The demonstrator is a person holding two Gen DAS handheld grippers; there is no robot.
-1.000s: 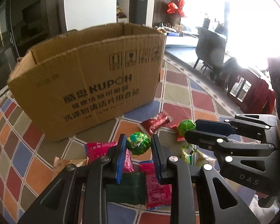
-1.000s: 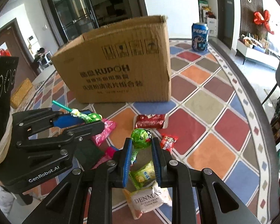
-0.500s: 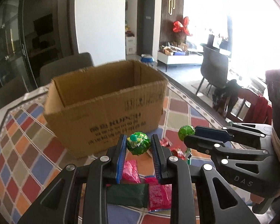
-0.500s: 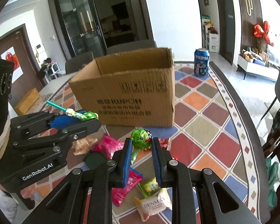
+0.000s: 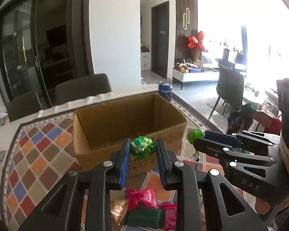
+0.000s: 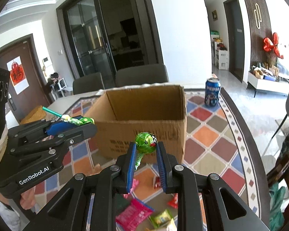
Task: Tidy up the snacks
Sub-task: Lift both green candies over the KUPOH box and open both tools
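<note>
My left gripper (image 5: 142, 150) is shut on a green-wrapped lollipop (image 5: 143, 150), held in the air in front of the open cardboard box (image 5: 125, 127). My right gripper (image 6: 146, 146) is shut on a second green lollipop (image 6: 146, 141), also raised in front of the box (image 6: 144, 115). Each gripper shows in the other's view: the right one (image 5: 200, 140) with its lollipop (image 5: 196, 135), the left one (image 6: 86, 124) with its lollipop and green stick (image 6: 75, 119). The box's inside looks empty as far as it shows.
Loose snack packets lie on the patterned tablecloth below the grippers: pink (image 5: 141, 198), dark green (image 5: 144, 216), pink (image 6: 133, 214), yellow-green (image 6: 160, 218). A blue Pepsi can (image 6: 212, 92) stands right of the box. Grey chairs (image 6: 140, 76) stand behind the table.
Both grippers have risen with their lollipops and now look down over the box's near wall into its open top. The packets on the table have dropped lower in view.
</note>
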